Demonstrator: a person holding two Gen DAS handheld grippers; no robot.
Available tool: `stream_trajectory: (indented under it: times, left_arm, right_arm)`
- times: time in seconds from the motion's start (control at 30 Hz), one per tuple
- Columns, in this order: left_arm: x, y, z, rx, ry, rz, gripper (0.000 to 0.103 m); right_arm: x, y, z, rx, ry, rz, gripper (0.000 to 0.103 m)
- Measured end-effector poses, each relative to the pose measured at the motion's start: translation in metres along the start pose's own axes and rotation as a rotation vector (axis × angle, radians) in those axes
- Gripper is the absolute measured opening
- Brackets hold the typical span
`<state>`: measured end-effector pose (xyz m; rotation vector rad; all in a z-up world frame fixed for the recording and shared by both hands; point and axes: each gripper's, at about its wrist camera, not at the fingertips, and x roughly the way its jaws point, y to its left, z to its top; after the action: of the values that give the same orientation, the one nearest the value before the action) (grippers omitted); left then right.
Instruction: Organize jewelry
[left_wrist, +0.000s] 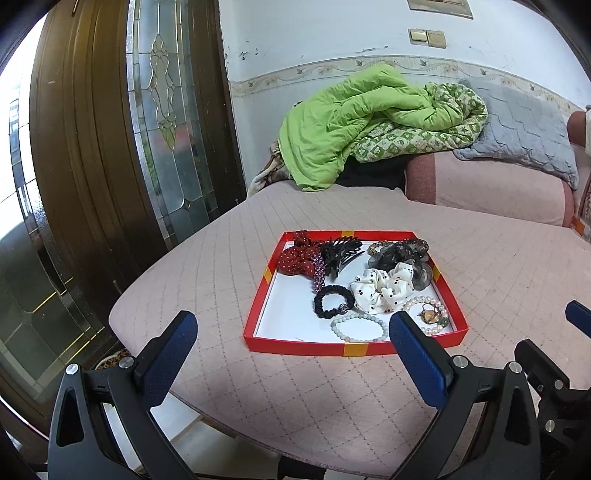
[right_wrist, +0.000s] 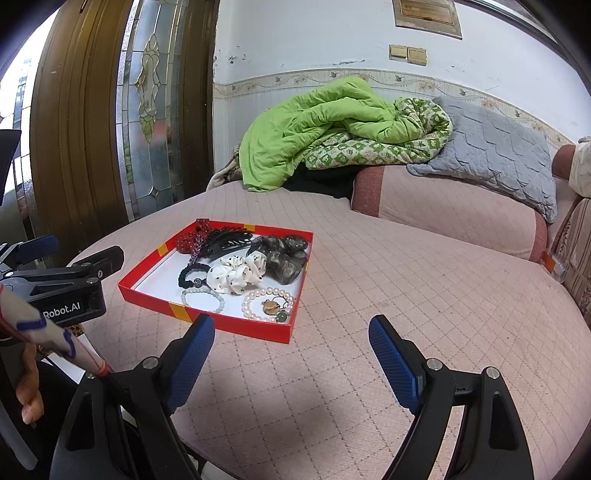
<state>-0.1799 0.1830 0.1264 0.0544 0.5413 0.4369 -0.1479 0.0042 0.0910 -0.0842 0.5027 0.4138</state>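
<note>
Shallow red cardboard tray (left_wrist: 258, 314) of jewelry and hair accessories on a pink quilted tabletop (left_wrist: 192, 266), with both grippers open and empty.

The white-lined tray has yellow marks on its rim and holds a red dotted scrunchie (left_wrist: 293, 260), a black claw clip (left_wrist: 338, 254), a purple beaded clip (left_wrist: 319, 271), a black hair tie (left_wrist: 330, 301), a white black-dotted scrunchie (left_wrist: 382, 290), a grey scrunchie (left_wrist: 400, 256), a pale bead bracelet (left_wrist: 358, 326) and a pearl bracelet with a pendant (left_wrist: 428, 314). The left gripper (left_wrist: 293, 338) hovers just before the tray's near rim, jaws spread wide. The right gripper (right_wrist: 291, 350) hangs over bare quilt near the tray's right corner, jaws likewise apart. "Robot.AI" is printed on the left gripper's body in the right wrist view.
</note>
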Motion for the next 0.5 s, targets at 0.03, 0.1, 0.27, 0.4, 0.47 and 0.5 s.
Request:
stream_trajectory:
  times: [0.03,0.1,0.27,0.4,0.47,0.5]
  left_arm:
    - [-0.0002,-0.0002,-0.0001,0.002,-0.001,0.003,0.103]
    - [-0.0005,-0.0007,-0.0004,0.004,0.001,0.003,0.103]
    - [0.0009,-0.0003,-0.001,0.002,0.01,0.011,0.103]
    - [0.0021,-0.0001,-0.0014,0.004,0.016,0.018,0.103]
    - [0.0037,-0.0001,-0.0013,0.004,0.025,0.02,0.103]
    - [0.0049,-0.0003,-0.0013,0.006,0.032,0.023,0.103]
  right_arm:
    - [0.0,-0.001,-0.0002,0.0,0.0,-0.001,0.089]
    - [-0.0001,-0.0002,0.0001,0.0,0.0,0.0,0.089]
    - [-0.0002,-0.0026,-0.0009,0.0,-0.001,-0.003,0.089]
    - [-0.001,-0.0038,-0.0011,0.001,-0.001,-0.006,0.089]
    - [-0.0016,-0.0054,-0.0014,0.001,-0.001,-0.01,0.089]
    - [-0.0015,-0.0058,-0.0011,0.001,-0.001,-0.012,0.09]
